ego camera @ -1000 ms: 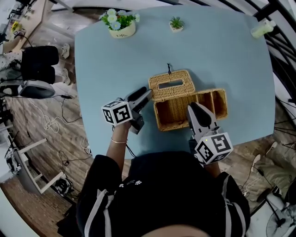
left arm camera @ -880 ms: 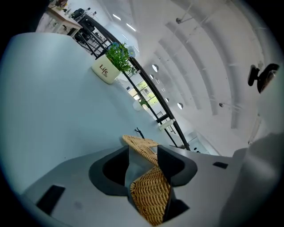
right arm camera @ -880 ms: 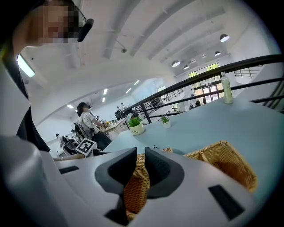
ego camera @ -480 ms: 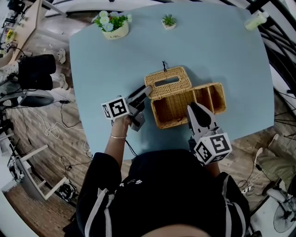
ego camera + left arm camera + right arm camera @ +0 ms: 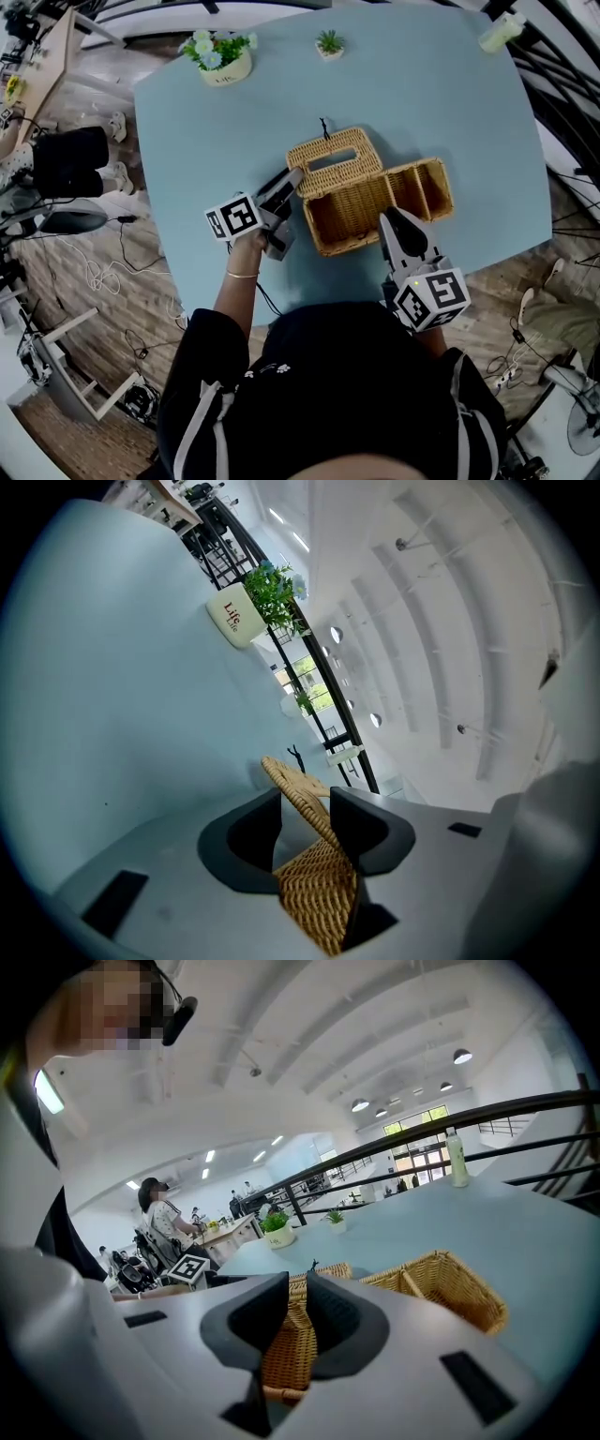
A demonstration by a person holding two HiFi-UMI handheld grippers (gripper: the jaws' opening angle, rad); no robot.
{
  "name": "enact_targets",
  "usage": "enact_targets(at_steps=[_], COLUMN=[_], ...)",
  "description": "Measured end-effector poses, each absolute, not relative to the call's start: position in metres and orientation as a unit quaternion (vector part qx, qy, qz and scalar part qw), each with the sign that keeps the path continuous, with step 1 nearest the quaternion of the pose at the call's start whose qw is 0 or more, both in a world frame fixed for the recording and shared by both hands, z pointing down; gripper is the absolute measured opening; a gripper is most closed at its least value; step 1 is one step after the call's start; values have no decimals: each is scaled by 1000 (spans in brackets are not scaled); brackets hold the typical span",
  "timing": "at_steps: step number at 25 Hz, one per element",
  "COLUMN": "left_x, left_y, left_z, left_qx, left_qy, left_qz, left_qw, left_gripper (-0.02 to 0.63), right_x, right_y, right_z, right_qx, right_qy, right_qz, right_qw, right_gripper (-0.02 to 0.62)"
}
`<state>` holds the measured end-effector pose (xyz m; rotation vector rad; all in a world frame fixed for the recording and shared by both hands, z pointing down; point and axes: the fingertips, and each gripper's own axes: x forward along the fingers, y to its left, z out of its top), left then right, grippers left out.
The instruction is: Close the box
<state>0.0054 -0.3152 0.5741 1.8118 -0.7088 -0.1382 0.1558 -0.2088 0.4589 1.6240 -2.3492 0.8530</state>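
- Pale blue bench [image 5: 206, 122] fills most of the head view, with wood floor [image 5: 84, 272] and loose cables along the left edge of the frame.
- At the top of the frame a flower pot [image 5: 223, 64] stands upper left, a small plant [image 5: 328, 44] just right of it, and a pale bottle [image 5: 497, 33] at the upper right corner.
- The wicker box [image 5: 352, 214] sits near the middle of the bench. It is open and empty, with a divider walling off a narrower compartment at its right end.
- Its lid [image 5: 361, 155] is raised off the box and lies above the box's upper rim in the frame. It has a long slot across it and a black loop [image 5: 323, 127] at its upper edge.
- The left gripper [image 5: 291, 178] reaches in from the lower left to the lid's left end.
- In the left gripper view its jaws stand spread with the lid's edge slanting between them. The wicker lies against the right-hand pad and is clear of the left-hand one. The jaws have just been closing a little.
- The right gripper [image 5: 389, 220] comes up from the bottom of the frame to the box's lower wall.
- In the right gripper view its jaws are drawn close, pinching that wicker wall, which fills the gap between the pads.
- Beyond them a dark railing [image 5: 422, 1133] runs along the far side of the bench.
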Motion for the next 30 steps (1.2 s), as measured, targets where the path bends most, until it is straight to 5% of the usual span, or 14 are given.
enact_targets(at_steps=[10, 30], left_x=[1, 3], left_y=[-323, -318], left_z=[556, 507], left_qx=[793, 857], left_qy=[-314, -350], left_qz=[-74, -47], left_qw=[516, 375], left_gripper=[110, 84], right_x=[163, 180], right_y=[-212, -293], right_z=[454, 440], right_qx=[562, 479], right_qy=[-779, -832], right_qz=[253, 277], right_qw=[110, 52], right_gripper=[58, 49])
